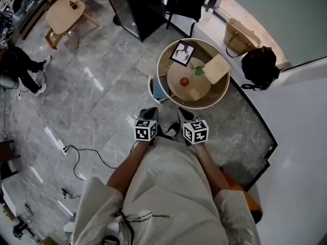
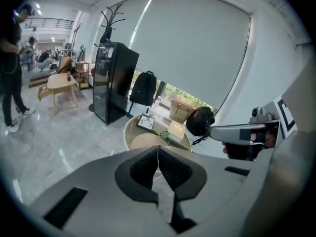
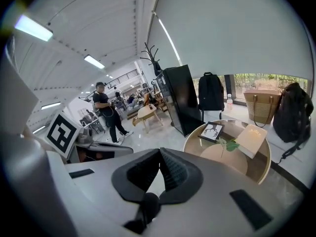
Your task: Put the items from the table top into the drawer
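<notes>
A round glass-topped table point(image 1: 164, 55) stands just ahead of me. On it lie a black-and-white picture point(image 1: 182, 53), a beige book point(image 1: 216, 68), a green leaf point(image 1: 198, 71), a red round item point(image 1: 184, 81) and a small beige block point(image 1: 194, 94). My left gripper point(image 1: 149, 114) and right gripper point(image 1: 185, 115) hang side by side short of the table's near rim, touching nothing. In the left gripper view the left gripper point(image 2: 158, 147) is shut and empty, the table point(image 2: 129, 132) beyond it. The right gripper point(image 3: 160, 150) is likewise shut, with the picture point(image 3: 212, 131) and book point(image 3: 252, 138) ahead.
A blue-and-white thing point(image 1: 158, 91) sits low at the table's left side. A black cabinet point(image 1: 143, 9), a tan bag point(image 1: 239, 37) and a black backpack point(image 1: 259, 65) stand behind the table. Cables point(image 1: 76, 152) trail on the floor at left. A person point(image 3: 107, 112) stands further off.
</notes>
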{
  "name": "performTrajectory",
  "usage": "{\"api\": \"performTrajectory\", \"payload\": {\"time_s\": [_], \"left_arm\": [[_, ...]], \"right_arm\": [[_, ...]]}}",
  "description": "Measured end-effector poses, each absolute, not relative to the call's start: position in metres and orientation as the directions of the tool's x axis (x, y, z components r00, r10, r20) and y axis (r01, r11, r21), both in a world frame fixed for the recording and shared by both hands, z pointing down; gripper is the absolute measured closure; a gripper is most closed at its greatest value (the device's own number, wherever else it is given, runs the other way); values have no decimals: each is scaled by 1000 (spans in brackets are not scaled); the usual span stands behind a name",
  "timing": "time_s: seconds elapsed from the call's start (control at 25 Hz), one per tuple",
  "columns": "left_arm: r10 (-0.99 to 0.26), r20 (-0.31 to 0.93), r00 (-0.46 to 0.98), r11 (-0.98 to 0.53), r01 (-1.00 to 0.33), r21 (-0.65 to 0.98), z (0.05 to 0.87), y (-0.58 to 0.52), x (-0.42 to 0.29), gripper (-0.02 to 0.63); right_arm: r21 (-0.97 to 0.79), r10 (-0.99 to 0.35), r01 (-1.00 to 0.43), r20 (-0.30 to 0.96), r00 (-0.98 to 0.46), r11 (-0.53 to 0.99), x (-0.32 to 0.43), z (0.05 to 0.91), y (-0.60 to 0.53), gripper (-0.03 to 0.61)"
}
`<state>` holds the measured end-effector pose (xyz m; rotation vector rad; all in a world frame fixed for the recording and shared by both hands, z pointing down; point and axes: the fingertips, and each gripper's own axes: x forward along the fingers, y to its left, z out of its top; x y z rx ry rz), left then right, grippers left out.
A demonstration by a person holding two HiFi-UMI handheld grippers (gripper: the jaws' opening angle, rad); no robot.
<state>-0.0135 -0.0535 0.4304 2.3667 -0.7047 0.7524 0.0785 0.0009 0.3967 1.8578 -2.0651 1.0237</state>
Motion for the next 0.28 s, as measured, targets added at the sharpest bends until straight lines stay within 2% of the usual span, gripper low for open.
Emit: {"api": "performTrajectory", "payload": {"time_s": [0.28], "left_arm": [[-310, 649, 695, -716, -620, 321, 431, -62, -8, 591]], "right_arm": [[-359, -797, -933, 573, -193, -32, 91, 403, 0, 545]]}}
